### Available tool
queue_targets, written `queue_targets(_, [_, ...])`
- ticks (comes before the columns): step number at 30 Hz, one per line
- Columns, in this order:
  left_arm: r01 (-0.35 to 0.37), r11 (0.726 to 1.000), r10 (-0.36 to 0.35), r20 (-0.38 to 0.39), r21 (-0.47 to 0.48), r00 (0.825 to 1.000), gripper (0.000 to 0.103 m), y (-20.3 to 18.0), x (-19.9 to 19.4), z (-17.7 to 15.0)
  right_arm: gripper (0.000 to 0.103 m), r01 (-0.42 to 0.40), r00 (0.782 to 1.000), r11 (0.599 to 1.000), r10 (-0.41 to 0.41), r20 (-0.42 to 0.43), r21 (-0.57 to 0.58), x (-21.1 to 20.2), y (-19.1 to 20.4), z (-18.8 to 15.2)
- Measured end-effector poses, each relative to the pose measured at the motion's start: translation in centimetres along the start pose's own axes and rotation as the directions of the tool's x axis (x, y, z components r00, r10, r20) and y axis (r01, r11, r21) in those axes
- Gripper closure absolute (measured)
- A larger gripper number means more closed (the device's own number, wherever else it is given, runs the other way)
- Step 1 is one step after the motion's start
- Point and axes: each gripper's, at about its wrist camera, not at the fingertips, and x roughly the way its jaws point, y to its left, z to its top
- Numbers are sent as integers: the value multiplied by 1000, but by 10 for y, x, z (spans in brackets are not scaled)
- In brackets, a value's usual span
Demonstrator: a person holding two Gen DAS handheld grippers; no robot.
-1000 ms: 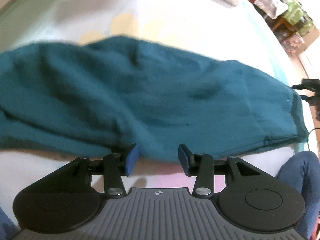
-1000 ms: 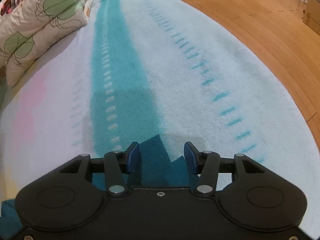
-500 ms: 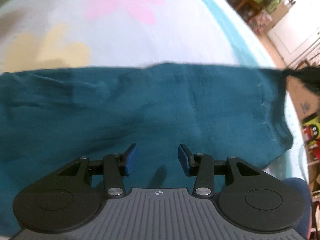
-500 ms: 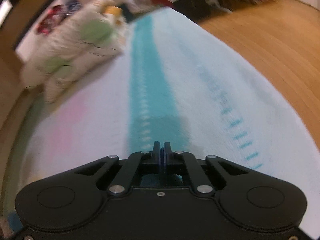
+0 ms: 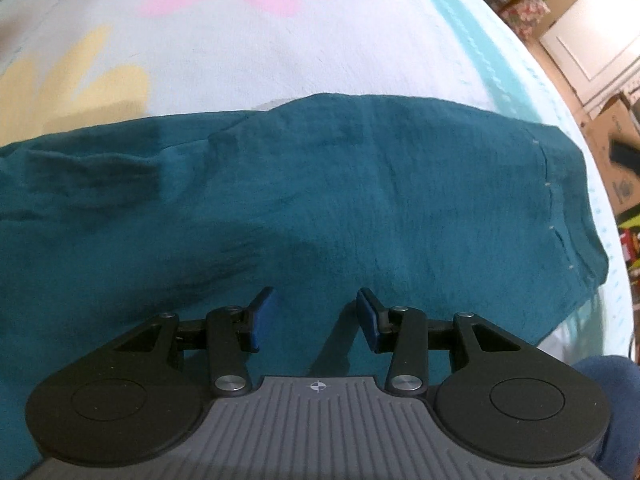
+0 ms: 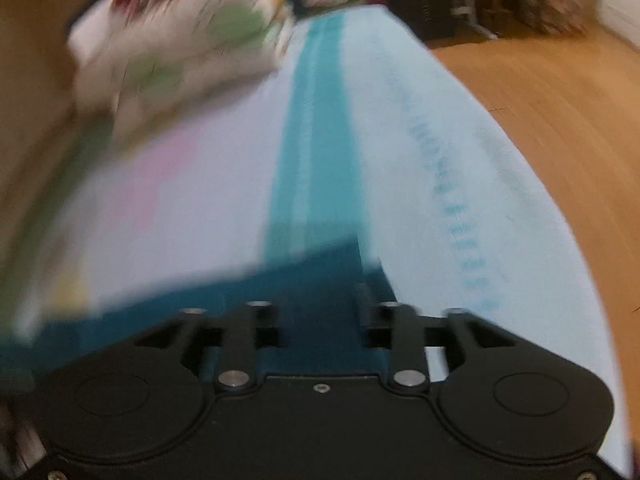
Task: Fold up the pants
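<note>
The teal pants lie spread across the bed, folded over, with a hemmed edge at the right. My left gripper is open and empty, hovering just above the near part of the fabric. In the blurred right wrist view, a corner of the pants lies under my right gripper, whose fingers stand apart and hold nothing.
The bed cover is white with pink and yellow patches and a teal stripe. Pillows lie at the bed's far left. Wooden floor runs along the right. Cardboard boxes stand past the bed edge.
My right gripper, shut half a second ago, has opened and the pants corner lies beneath it; that view is swinging. My left gripper moved over the pants from their near edge.
</note>
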Motion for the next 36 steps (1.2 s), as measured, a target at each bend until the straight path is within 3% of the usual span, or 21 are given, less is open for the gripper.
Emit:
queue_targets(4, [4, 999, -4, -1, -36, 1000, 58, -3, 6, 7, 38, 64, 995, 997, -67, -74, -46, 51, 1, 22])
queue_targets(8, [-2, 1000, 2, -4, -30, 1000, 51, -7, 5, 6, 39, 33, 979, 999, -32, -201, 5, 86, -3, 26])
queue_targets(10, [9, 1000, -9, -4, -10, 1000, 36, -11, 6, 5, 43, 30, 971, 1000, -29, -239, 2, 91, -2, 21])
queue_targets(11, [18, 1000, -18, -6, -2, 1000, 32, -14, 7, 5, 56, 15, 969, 1000, -16, -247, -3, 93, -1, 20])
queue_targets(12, [19, 1000, -19, -10, 7, 1000, 27, -16, 9, 6, 85, 15, 971, 1000, -17, -240, -10, 87, -1, 14])
queue_targets(13, [15, 1000, -14, -15, 18, 1000, 23, -20, 11, 6, 90, 7, 977, 1000, -12, -213, -20, 81, 1, 14])
queue_targets(17, [-42, 998, 43, -17, 46, 999, 24, -31, 12, 7, 91, -50, 997, 997, 46, -68, -57, 39, 9, 12])
queue_targets(20, [-29, 1000, 29, 8, 6, 1000, 39, -28, 5, 5, 91, -99, 995, 983, 97, -23, -157, -1, 22, 0])
queue_targets(24, [32, 996, -29, 42, -81, 999, 43, -16, -12, 6, 90, -189, 979, 940, 159, -126, -283, -36, 33, -32])
queue_targets(30, [21, 995, -6, 160, -94, 987, 44, -15, -38, 25, 90, -180, 949, 914, 65, -308, -363, -34, 31, -84])
queue_targets(36, [36, 995, -17, 198, -93, 980, 44, -21, -29, 34, 90, -176, 925, 912, 25, -379, -370, -13, 30, -103])
